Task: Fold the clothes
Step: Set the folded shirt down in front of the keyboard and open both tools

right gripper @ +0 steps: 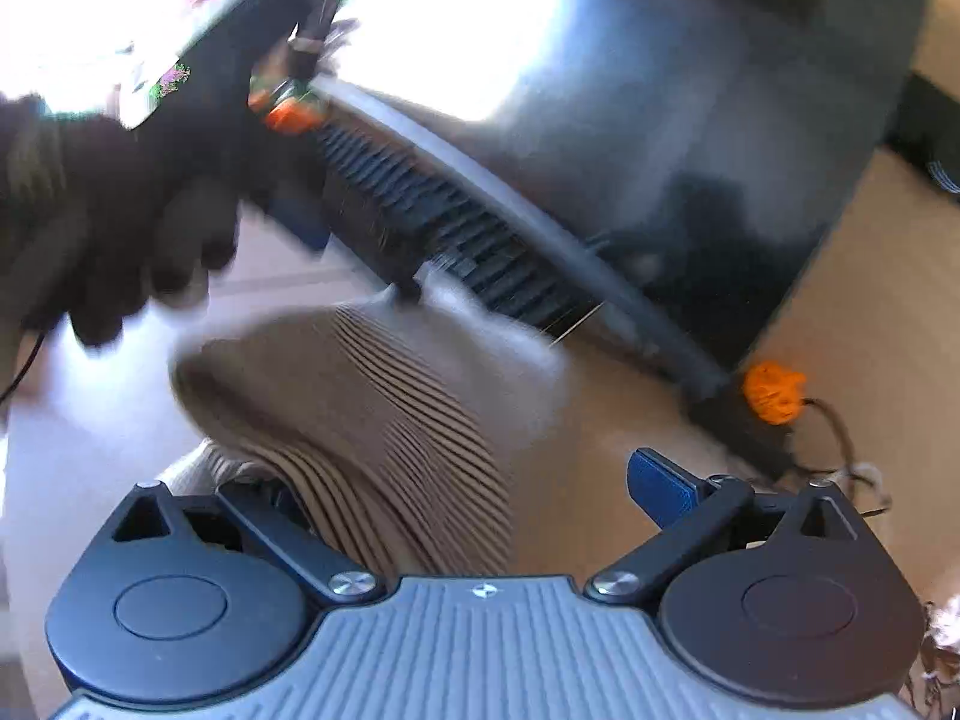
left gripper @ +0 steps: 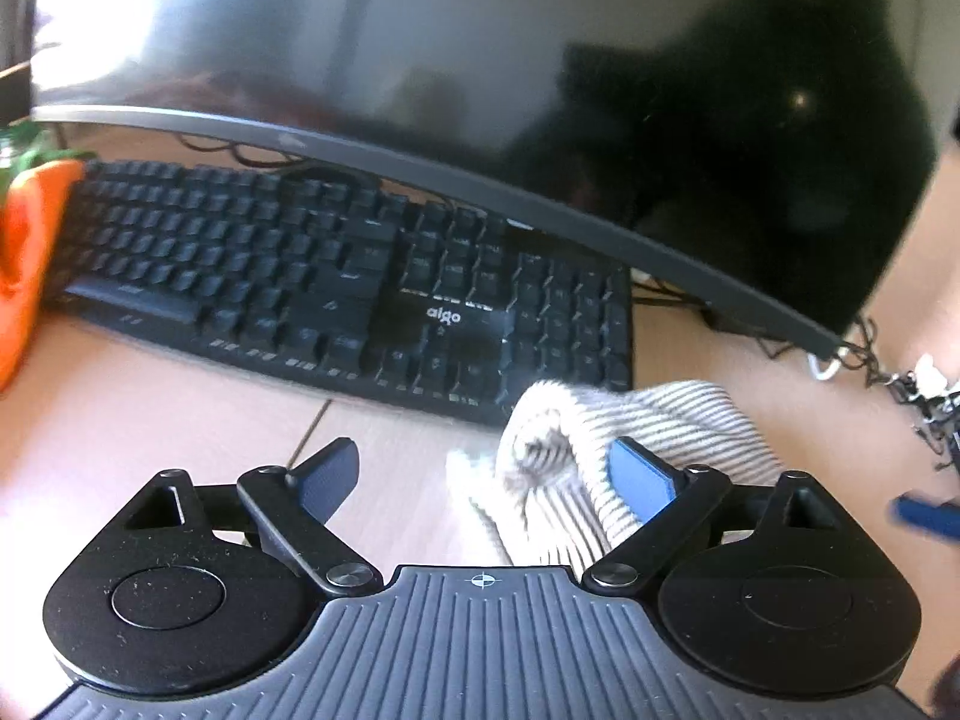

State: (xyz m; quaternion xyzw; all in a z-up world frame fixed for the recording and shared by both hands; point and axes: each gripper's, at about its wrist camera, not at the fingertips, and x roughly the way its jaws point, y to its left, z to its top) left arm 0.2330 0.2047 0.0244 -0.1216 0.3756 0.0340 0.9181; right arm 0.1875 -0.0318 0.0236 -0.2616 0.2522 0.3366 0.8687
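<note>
Left wrist view, left gripper (left gripper: 489, 474) jaws wide, striped garment (left gripper: 630, 438) lower right on counter (left gripper: 180, 408), right gripper (right gripper: 480, 480) jaws wide around cloth.

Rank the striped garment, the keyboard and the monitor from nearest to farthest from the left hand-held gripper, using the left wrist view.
From the left hand-held gripper:
1. Striped garment, bunched on the desk against the right-side finger.
2. Keyboard, lying across the desk beyond the garment.
3. Monitor, standing behind the keyboard, filling the top.
</note>
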